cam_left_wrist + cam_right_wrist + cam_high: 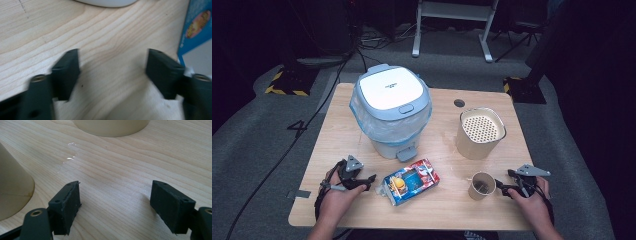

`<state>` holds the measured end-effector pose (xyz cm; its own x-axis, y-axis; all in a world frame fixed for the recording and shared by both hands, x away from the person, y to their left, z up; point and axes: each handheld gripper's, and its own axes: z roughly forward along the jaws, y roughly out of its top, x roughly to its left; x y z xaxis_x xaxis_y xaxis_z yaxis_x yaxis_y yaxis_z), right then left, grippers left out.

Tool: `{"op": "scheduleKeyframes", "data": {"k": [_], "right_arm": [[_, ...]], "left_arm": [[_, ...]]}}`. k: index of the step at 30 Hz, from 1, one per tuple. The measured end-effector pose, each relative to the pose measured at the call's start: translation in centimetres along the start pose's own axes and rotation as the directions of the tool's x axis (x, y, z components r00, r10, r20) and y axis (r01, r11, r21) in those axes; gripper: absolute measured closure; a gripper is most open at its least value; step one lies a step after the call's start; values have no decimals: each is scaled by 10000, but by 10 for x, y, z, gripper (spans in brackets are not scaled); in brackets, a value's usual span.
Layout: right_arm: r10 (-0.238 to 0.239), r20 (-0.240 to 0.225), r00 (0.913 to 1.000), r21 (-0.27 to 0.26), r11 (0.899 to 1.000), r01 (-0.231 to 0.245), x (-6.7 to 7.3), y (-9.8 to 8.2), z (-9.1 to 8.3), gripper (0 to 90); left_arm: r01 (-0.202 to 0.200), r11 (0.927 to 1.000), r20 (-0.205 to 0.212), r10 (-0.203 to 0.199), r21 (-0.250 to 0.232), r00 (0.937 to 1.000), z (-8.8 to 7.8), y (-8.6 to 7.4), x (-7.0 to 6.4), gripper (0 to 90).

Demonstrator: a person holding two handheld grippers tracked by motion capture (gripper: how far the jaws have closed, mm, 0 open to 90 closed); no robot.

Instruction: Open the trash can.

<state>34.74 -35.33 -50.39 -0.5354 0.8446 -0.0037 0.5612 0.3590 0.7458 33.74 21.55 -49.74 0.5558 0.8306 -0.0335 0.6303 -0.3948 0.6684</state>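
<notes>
A glossy blue box [410,181] lay on the pale wood-grain bench [447,210], just beside the released left claw [371,179]. A tapered paper cup [482,185] stood just beside the released right claw [500,185].

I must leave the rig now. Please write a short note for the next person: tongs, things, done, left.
Left tongs: open, empty, beside the blue snack box.
Right tongs: open, empty, next to the paper cup.
Bin with closed lid stands at the back; the beige strainer pot is right of it.
Done: nothing gripped yet.
Left: probably grasp box and cup; the bin is still shut.
</notes>
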Motion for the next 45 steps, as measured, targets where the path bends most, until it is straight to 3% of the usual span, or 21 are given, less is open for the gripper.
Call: {"op": "scheduleKeyframes", "data": {"k": [2, 6, 9, 14, 16, 22, 27, 31, 33, 34, 35, 36, 38, 41, 45], "right_arm": [[17, 9, 10000, -9, 10000, -17, 0, 0, 1, 245], [-2, -10, 10000, -5, 10000, 2, -1, 2, 2, 245], [-16, -27, 10000, -2, 10000, 16, -1, 2, 2, 245], [-12, -26, 10000, -2, 10000, 12, -1, 2, 2, 245], [-13, -26, 10000, -4, 10000, 13, -1, 2, 2, 245], [-13, -27, 10000, -8, 10000, 13, -1, 2, 2, 245], [-13, -24, 10000, -7, 10000, 13, -1, 2, 2, 245], [-12, 3, 10000, -8, 10000, 12, -1, 2, 2, 246], [-12, 9, 10000, -15, 10000, 13, -1, 2, 2, 245], [-12, 9, 10000, -15, 10000, 13, -1, 2, 2, 245], [-7, 14, 10000, -15, 10000, 7, -1, 1, 2, 245], [14, 50, 10000, -16, 10000, -14, 0, 1, 2, 245], [23, 64, 10000, -12, 10000, -23, 0, 1, 2, 246], [47, 114, 9999, -14, 10000, -47, 0, 1, 2, 247], [76, 174, 9998, -29, 10000, -76, 1, 1, 1, 247]], "left_arm": [[325, 9990, -50, -324, 295, 9995, -6, 2, 1, 379], [477, 9988, 337, -474, -94, 9983, -19, 6, 3, 455], [372, 9987, 460, -356, -339, 9983, -31, 8, 4, 465], [93, 9969, 1054, -10, -784, 9944, -52, 13, 4, 484], [-171, 9958, 1376, 295, -905, 9900, -60, 16, 4, 494], [-685, 9894, 1659, 895, -1281, 9821, -86, 32, 2, 559], [-542, 9831, 2249, 935, -1751, 9699, -104, 48, 1, 601], [-538, 9762, 2465, 1062, -2102, 9633, -114, 63, 1, 653], [-743, 9684, 2532, 1358, -2382, 9578, -118, 71, 1, 692], [-743, 9684, 2532, 1358, -2382, 9578, -118, 71, 1, 710], [-903, 9645, 2628, 1568, -2481, 9520, -120, 77, 0, 710], [-1464, 9517, 2573, 2178, -2699, 9415, -124, 85, -1, 770], [-1771, 9395, 2592, 2564, -2932, 9311, -128, 93, -3, 826], [-1695, 9252, 2909, 2746, -3395, 9165, -133, 105, -4, 894], [-1635, 9182, 3093, 2833, -3609, 9078, -134, 120, -5, 900]]}}
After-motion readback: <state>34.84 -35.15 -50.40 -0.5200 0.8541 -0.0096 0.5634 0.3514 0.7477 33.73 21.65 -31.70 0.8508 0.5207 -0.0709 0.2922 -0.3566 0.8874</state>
